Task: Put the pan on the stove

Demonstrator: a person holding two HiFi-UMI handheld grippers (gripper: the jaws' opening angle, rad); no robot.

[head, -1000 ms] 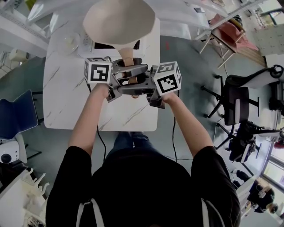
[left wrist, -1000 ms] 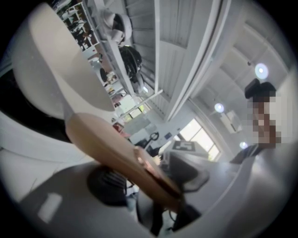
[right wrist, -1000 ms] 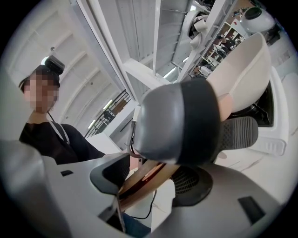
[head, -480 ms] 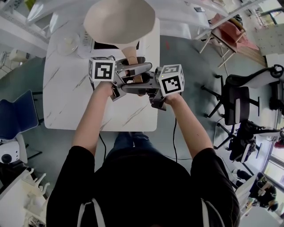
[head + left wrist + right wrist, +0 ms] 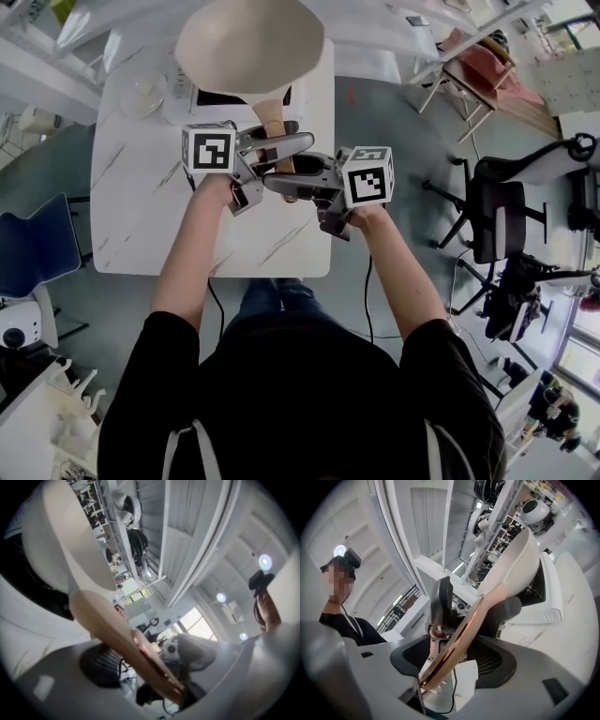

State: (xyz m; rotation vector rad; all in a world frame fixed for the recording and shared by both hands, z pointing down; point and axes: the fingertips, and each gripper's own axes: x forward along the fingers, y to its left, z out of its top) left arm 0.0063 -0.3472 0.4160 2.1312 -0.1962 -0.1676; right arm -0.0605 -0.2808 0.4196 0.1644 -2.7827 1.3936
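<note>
**Left tongs let go; pan sits on the stove**

The change I'm reading is this: my left tongs (image 5: 151, 656) have just been opening. Their jaws now stand spread wide. The handle (image 5: 271, 120) of the pan (image 5: 248, 47) lies between them, with no pad bearing on it.

The right tongs (image 5: 457, 653) come in from the other side, nearer the free end of the same handle. Their jaws stand apart as well, and the handle slants through the gap. I see no pad clamped flat on it, though the slant makes that a close call.

The pan is cream and deep. It sits on the stove (image 5: 214, 97) at the far end of the tabletop (image 5: 141, 206), handle pointing back toward me. I judge it is resting on the black top and bearing its own weight. So the placing looks done, and what's left is drawing both tongs clear without nudging the handle sideways.

Count:
- One pan with one handle.
- One stove.
- Two tongs, both at the handle.
- One clear glass dish (image 5: 145, 91), left of the stove and apart from it.
- One black cable (image 5: 214, 300), dropping off the tabletop's near edge.
</note>
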